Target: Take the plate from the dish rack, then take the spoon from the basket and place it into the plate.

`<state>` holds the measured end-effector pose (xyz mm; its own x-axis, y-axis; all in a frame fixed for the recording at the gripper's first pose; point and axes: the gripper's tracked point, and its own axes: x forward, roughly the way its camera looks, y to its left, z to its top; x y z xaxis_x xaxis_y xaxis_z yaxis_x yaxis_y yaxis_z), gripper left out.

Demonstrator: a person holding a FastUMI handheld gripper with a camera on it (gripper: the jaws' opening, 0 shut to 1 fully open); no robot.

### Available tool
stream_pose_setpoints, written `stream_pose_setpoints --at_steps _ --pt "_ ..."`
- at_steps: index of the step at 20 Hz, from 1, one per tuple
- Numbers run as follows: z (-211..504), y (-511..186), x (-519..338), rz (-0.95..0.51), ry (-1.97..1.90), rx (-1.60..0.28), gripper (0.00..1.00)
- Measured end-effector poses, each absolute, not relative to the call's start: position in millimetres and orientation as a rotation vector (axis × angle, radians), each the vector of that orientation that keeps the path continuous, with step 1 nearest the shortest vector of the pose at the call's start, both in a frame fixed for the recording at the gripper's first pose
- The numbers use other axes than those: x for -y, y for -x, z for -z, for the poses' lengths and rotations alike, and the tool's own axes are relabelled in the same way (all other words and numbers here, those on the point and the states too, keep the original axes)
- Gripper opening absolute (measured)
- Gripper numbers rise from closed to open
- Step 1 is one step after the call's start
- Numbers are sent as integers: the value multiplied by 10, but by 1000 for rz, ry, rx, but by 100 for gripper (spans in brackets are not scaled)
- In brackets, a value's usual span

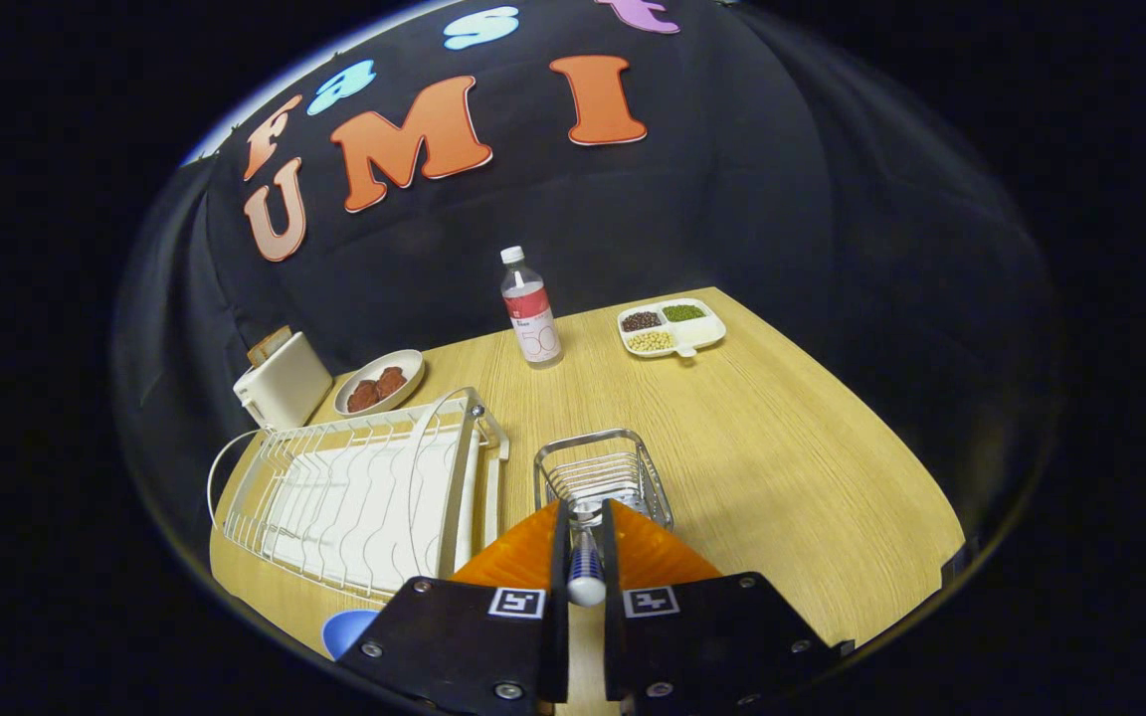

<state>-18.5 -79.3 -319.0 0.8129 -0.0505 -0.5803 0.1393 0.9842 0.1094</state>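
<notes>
My gripper (585, 515) is shut on a spoon (586, 575), whose white and blue handle points back at the camera between the two fingers (560, 557). Under the fingers lies the orange plate (518, 563) on the wooden table (792, 467), showing on both sides of them. The small wire basket (601, 475) stands just beyond the fingertips, at the plate's far edge. The white dish rack (354, 492) sits on the table to the left of the plate and basket.
Further back stand a clear bottle with a red label (530, 310), a white divided tray of beans (670, 326), a bowl of brown food (379, 383) and a cream toaster (283, 390). A blue round object (346, 628) lies near the left finger's base.
</notes>
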Motion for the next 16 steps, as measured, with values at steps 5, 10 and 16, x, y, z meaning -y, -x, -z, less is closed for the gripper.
stream_pose_setpoints --at_steps 5,10,16 --pt "2811 170 890 130 -114 -564 12" --pt "2381 186 934 136 -113 -510 11" --pt "2001 406 856 103 -162 -485 12"
